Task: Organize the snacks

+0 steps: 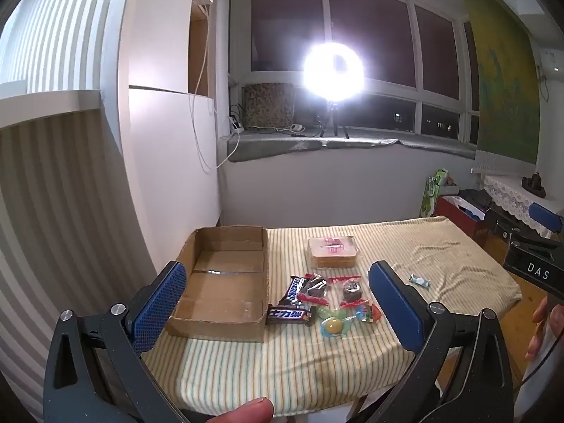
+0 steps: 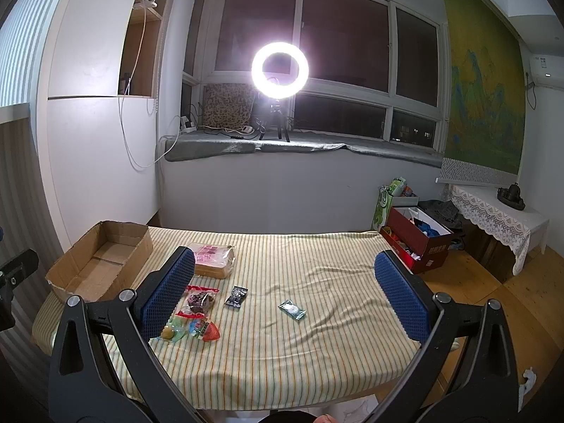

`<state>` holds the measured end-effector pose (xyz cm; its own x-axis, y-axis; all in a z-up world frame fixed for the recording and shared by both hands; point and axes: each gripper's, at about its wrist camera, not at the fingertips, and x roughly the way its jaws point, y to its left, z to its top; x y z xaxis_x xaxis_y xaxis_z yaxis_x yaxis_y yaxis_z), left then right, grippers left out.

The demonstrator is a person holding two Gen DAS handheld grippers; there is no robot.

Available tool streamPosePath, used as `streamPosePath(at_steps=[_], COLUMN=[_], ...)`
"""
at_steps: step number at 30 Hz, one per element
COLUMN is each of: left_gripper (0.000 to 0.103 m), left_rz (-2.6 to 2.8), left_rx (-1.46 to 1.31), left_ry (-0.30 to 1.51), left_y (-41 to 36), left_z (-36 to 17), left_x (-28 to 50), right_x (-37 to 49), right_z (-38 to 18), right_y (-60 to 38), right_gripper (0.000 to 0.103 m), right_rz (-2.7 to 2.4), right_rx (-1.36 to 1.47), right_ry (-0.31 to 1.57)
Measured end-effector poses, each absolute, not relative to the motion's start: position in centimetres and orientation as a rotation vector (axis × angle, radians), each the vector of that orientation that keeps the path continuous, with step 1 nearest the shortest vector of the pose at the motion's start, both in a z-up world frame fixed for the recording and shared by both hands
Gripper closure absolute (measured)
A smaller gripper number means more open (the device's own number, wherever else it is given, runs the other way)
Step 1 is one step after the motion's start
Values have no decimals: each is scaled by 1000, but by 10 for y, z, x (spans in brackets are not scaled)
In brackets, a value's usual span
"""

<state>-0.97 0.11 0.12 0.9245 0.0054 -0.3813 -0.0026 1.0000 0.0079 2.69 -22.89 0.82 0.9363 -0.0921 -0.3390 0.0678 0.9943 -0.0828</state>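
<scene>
An empty cardboard box [image 1: 225, 275] [image 2: 102, 264] lies at the left of the striped table. Beside it are two Snickers bars [image 1: 289, 314], clear packs with dark cakes [image 1: 350, 290] [image 2: 197, 299], colourful candies [image 1: 333, 324] [image 2: 192, 328], a wrapped bread pack [image 1: 331, 252] [image 2: 213, 259], a small dark packet [image 2: 236, 296] and a small teal candy [image 1: 419, 280] [image 2: 292, 309]. My left gripper [image 1: 278, 303] is open and empty above the snack pile. My right gripper [image 2: 285, 303] is open and empty above the table's middle.
The table has a striped cloth [image 2: 299, 352]. A red box [image 2: 419, 243] with clutter stands on the floor at the right, by a lace-covered stand [image 2: 493, 218]. A bright ring light [image 2: 280, 70] stands on the window sill. The right gripper's body [image 1: 532, 264] shows at the right.
</scene>
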Motion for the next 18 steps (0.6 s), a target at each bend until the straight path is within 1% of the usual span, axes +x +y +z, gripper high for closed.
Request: streamPosePath(at_steps=[18], left_gripper=[0], left_rz=[6], left_rx=[7], left_ry=[395], left_y=[2], left_z=[3], left_x=[-9], right_x=[25], right_z=[8], right_y=[-229], right_gripper=[0], right_rz=[-82], right_rx=[-68], right_ry=[357])
